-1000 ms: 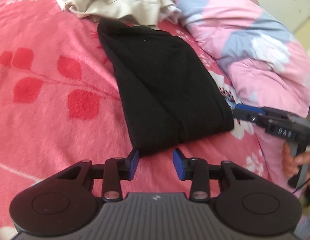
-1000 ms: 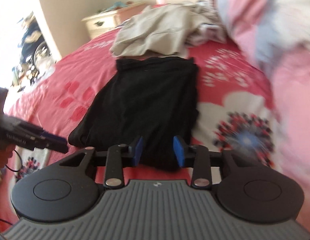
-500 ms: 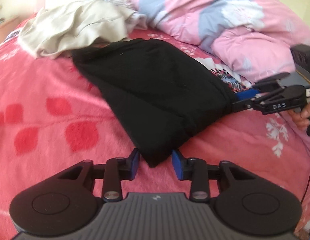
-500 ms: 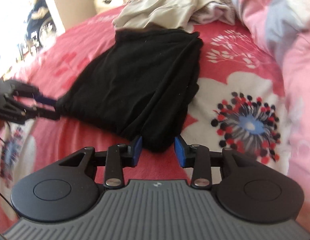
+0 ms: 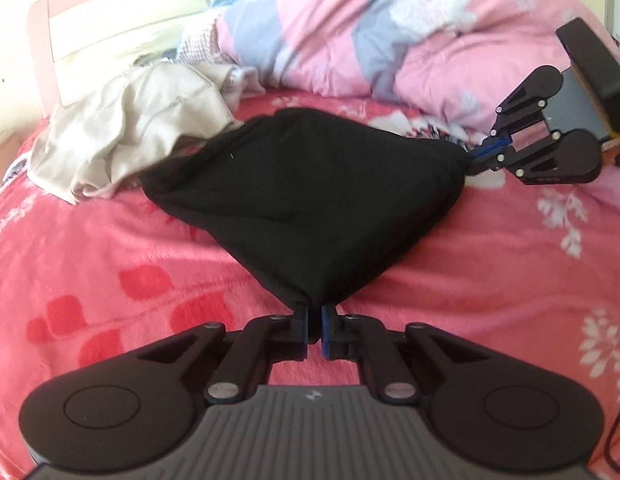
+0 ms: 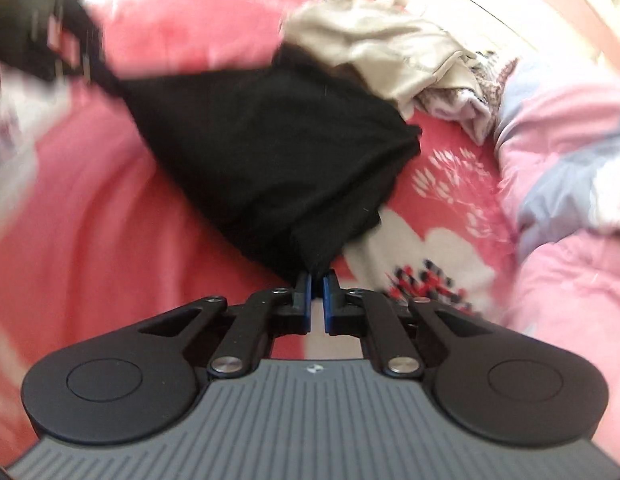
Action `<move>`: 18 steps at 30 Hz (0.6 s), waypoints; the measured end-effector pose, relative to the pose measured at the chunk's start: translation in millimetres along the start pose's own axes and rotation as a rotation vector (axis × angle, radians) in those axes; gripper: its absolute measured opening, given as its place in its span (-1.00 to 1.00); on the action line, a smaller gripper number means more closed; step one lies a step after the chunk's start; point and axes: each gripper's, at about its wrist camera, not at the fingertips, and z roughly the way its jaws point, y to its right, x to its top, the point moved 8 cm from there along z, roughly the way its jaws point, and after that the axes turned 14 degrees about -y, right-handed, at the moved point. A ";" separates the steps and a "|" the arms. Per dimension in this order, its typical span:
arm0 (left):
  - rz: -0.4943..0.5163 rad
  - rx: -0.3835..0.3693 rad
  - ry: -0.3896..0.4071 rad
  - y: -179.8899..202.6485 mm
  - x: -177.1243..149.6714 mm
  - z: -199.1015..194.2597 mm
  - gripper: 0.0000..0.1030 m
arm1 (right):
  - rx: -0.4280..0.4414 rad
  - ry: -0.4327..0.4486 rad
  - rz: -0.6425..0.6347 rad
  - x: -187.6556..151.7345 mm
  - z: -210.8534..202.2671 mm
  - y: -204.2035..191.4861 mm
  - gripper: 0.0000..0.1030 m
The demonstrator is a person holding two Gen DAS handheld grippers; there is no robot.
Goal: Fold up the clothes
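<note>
A folded black garment [image 5: 301, 208] lies on the red floral bedspread [image 5: 109, 260]. My left gripper [image 5: 314, 312] is shut on its near corner, the blue pads pinching the cloth. At the right of the left wrist view, my right gripper [image 5: 476, 154] is shut on the garment's other near corner. The right wrist view is blurred: there the right gripper [image 6: 317, 280] pinches a corner of the black garment [image 6: 277, 152], and the left gripper [image 6: 69, 56] is a dark smear at the cloth's far left tip. The edge between the two grips is pulled taut.
A crumpled beige garment [image 5: 125, 128] lies just behind the black one, touching its far edge. A pink and grey-blue quilt [image 5: 390, 32] is bunched along the right side. A headboard [image 5: 109, 8] stands beyond. Red bedspread shows to the left and in front.
Both grippers rolled and closed on the two near corners of the black garment. The cloth between them has drawn tight and its near edge has lifted a little.
</note>
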 end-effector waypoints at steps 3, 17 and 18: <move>-0.017 0.003 -0.004 -0.1 -4.1 1.5 -0.88 | -0.132 -0.087 -0.022 -15.9 17.6 6.1 -0.96; -0.090 -0.024 0.022 -5.1 -0.6 -4.8 -0.88 | 0.141 0.039 0.071 13.0 2.5 -19.5 -0.66; -0.099 -0.030 0.027 -6.8 0.4 -6.9 -0.88 | 0.155 0.040 0.097 13.6 -0.4 -18.9 -0.80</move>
